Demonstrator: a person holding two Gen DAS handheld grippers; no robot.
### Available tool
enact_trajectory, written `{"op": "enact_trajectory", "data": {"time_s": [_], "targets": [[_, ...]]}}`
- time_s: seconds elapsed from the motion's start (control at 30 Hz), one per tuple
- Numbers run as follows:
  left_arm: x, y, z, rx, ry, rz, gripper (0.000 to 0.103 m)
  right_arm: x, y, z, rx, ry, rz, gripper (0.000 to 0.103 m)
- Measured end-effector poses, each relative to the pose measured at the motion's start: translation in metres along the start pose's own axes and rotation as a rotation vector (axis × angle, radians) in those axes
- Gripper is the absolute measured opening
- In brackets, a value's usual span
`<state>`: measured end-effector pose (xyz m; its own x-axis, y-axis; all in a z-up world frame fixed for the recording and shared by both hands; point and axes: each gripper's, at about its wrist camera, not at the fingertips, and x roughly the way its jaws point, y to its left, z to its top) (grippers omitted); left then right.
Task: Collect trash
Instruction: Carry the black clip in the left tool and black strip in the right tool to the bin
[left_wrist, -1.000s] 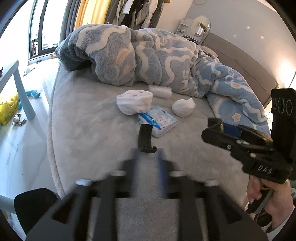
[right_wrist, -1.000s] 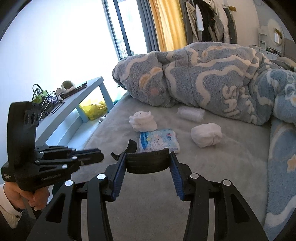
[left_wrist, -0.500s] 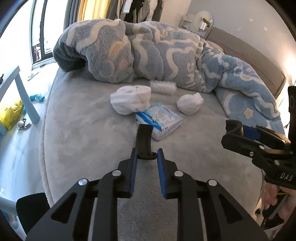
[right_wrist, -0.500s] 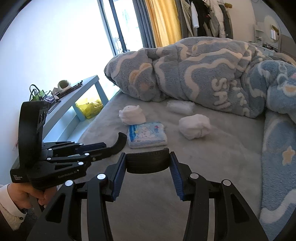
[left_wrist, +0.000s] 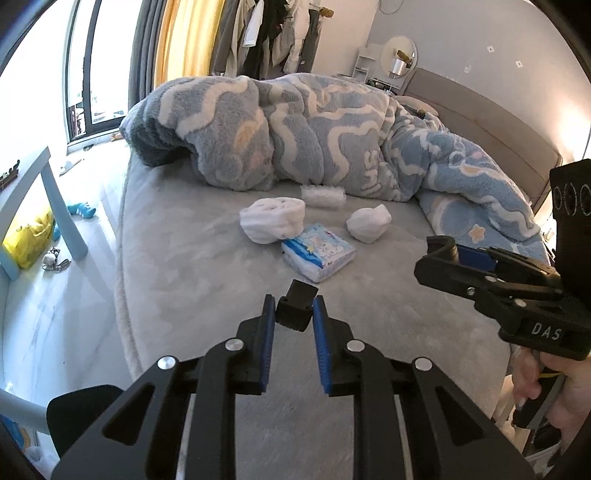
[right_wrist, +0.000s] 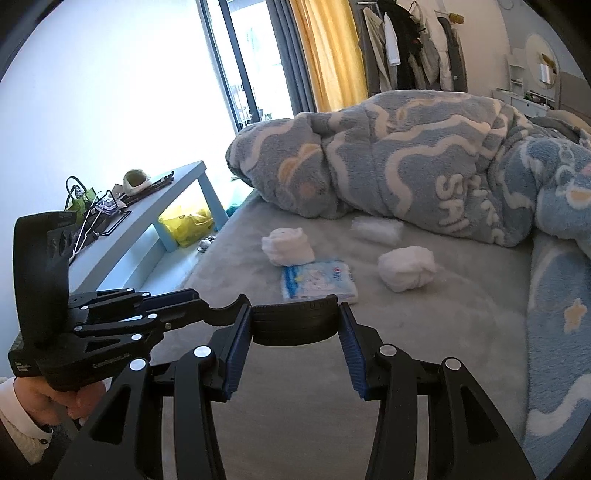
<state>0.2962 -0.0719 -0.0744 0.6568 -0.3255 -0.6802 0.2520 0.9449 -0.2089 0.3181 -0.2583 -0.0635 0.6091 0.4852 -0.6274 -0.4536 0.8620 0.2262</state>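
bare bed (left_wrist: 207, 280) front, blanket (left_wrist: 295, 136) behind

We read "DAS" in white letters on the black body of the right gripper (left_wrist: 439, 254), seen from the left wrist. On the blue blanket (right_wrist: 424, 166) we make out large white letters, "SA" at the start; the rest is folded away.

Daylight floods in from the window (left_wrist: 88, 74), which is blown out to white in both views. The bed (left_wrist: 184, 295) is evenly lit with soft shadows. Both frames are sharp, with fisheye bending and dark vignetting at the corners.
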Motion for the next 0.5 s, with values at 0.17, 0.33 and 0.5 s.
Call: {"op": "enact_trajectory", "data": {"time_s": [0.17,0.33,0.5], "targets": [[-0.016,0.014,-0.003,-0.020,-0.013,0.007,0.022,0.005,0.021,-0.002,-0.020,0.007,0.007,0.047],[-0.033,0.029,-0.008,-0.034,-0.025,0.025,0.022,0.010,0.041,-0.005,-0.030,0.013,0.016,0.047],[-0.051,0.046,-0.015,-0.036,-0.029,0.045,0.022,0.013,0.062,-0.005,-0.043,0.013,0.024,0.047]]}}
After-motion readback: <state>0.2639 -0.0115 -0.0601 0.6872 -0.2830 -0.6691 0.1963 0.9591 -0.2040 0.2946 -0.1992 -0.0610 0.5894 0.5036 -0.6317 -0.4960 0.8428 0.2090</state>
